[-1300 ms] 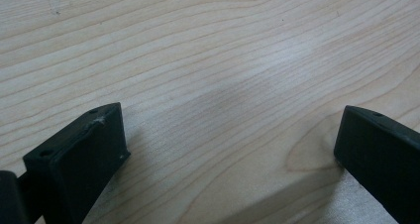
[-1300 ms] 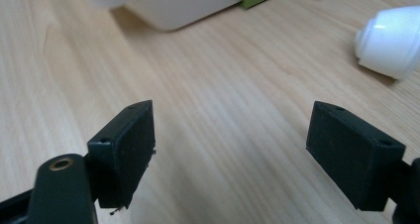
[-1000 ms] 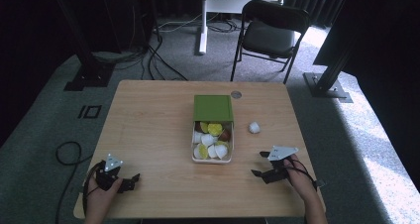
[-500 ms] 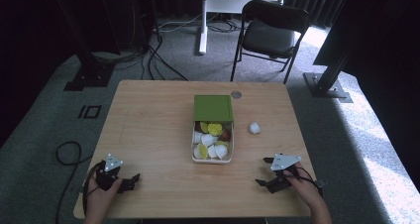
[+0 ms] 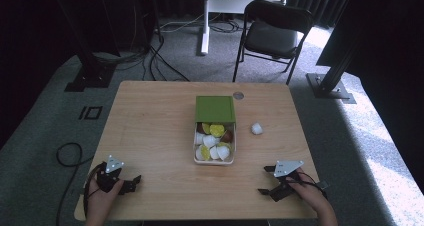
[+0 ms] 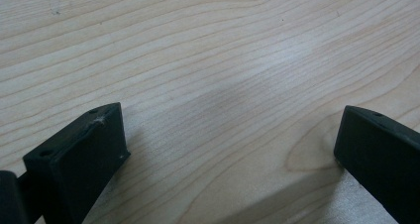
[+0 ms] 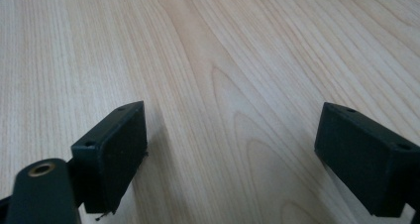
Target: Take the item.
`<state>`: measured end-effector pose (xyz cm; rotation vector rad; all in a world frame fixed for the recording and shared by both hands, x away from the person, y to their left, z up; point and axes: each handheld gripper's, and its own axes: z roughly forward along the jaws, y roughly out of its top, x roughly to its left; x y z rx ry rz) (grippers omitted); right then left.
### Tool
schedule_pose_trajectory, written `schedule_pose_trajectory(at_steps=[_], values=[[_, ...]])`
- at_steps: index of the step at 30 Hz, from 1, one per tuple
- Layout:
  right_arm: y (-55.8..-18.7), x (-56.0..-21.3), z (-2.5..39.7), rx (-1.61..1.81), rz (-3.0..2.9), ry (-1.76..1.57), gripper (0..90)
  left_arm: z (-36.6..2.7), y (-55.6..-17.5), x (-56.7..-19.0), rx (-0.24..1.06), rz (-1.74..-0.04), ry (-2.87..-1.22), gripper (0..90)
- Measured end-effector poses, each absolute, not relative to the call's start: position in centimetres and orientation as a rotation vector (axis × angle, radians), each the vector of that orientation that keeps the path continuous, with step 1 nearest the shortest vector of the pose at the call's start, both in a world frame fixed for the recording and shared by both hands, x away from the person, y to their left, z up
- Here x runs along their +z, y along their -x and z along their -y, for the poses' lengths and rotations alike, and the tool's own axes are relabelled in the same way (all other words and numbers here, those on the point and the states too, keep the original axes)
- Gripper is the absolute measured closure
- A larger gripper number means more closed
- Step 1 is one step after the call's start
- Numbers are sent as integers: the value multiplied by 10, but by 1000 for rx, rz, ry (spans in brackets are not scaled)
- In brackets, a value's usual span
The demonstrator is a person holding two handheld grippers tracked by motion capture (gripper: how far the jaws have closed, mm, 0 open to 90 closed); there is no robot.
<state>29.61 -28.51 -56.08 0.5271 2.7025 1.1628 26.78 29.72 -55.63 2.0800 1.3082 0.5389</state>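
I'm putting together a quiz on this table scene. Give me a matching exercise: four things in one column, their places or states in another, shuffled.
Things:
1. left gripper
2. right gripper
3. green lid
4. white ball

Places or states:
A. lies alone, right of the box
B. near right corner, jaws open
C. covers the box's far part
D. near left corner, jaws open

Pairs: 1-D, 2-B, 3-C, 4-A
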Motion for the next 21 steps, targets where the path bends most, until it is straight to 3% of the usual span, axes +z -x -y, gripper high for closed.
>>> schedule_pose_trajectory(at_steps=[21], values=[[-296,-561,287,1153,-2685,-563,123,-297,-268,-556,539,-1308,-2080,7]])
